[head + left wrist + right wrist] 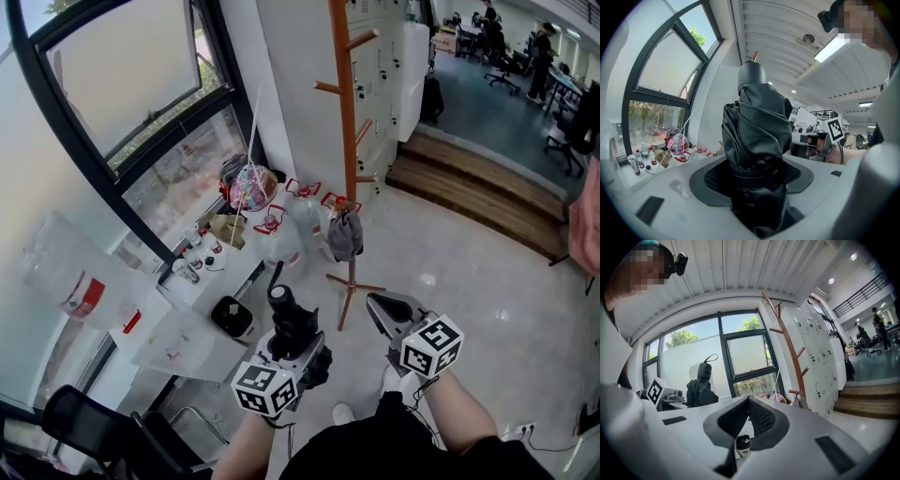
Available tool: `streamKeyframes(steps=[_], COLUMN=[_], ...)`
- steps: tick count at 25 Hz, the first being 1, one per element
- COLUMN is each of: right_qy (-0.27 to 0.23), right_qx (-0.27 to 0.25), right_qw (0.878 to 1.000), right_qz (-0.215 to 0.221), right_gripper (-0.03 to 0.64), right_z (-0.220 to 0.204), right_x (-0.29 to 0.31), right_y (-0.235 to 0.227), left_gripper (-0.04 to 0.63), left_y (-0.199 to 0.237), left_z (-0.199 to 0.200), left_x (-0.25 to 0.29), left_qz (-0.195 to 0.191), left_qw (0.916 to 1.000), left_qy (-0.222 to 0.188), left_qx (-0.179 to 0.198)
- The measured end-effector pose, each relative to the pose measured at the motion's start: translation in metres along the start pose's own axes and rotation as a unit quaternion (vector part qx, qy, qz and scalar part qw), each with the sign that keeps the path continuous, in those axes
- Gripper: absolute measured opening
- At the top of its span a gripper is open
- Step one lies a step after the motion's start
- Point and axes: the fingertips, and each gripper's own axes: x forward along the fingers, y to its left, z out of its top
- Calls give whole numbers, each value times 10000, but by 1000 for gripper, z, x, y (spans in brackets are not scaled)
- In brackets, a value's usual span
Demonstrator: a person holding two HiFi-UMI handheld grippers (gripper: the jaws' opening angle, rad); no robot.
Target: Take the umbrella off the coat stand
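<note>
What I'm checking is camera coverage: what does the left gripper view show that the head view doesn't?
Only the left gripper view: the left gripper clamped on the folded black umbrella, seen close up. Only the head view: the coat stand down to its feet, and the floor. Both: the umbrella, the right gripper, the window.

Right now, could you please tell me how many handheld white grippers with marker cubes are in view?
2. The left gripper, lower centre in the head view, clamps a black folded umbrella; the right gripper beside it is empty, jaws together. None seem hidden.
</note>
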Motion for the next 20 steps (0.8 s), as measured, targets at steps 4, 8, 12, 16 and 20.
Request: streamKeyframes(steps=[4, 8, 12, 16, 20], right_qy=[19, 3, 21, 10, 25], right_qx=[32, 31, 48, 118, 195], right_qw=[9998, 9993, 9988, 9980, 9975], right_qz=[-206, -361, -490, -623, -676], right_gripper=[54, 54, 54, 54, 54], right_z=[-8, -10, -16, -23, -29], right_x=[-19, -33, -46, -58, -66], right_y=[4, 6, 4, -1, -5], left_gripper=[279, 279, 279, 279, 279], left_y=[-18, -36, -51, -65, -74], left_z=[-12, -20, -26, -29, -32], left_x=[0, 3, 9, 14, 21], left_qz=[-277, -517, -724, -906, -997], left_qw=[9996, 9986, 9972, 9956, 9946], left_qy=[75, 118, 161, 211, 299], left_qx=[-19, -61, -97, -71, -48])
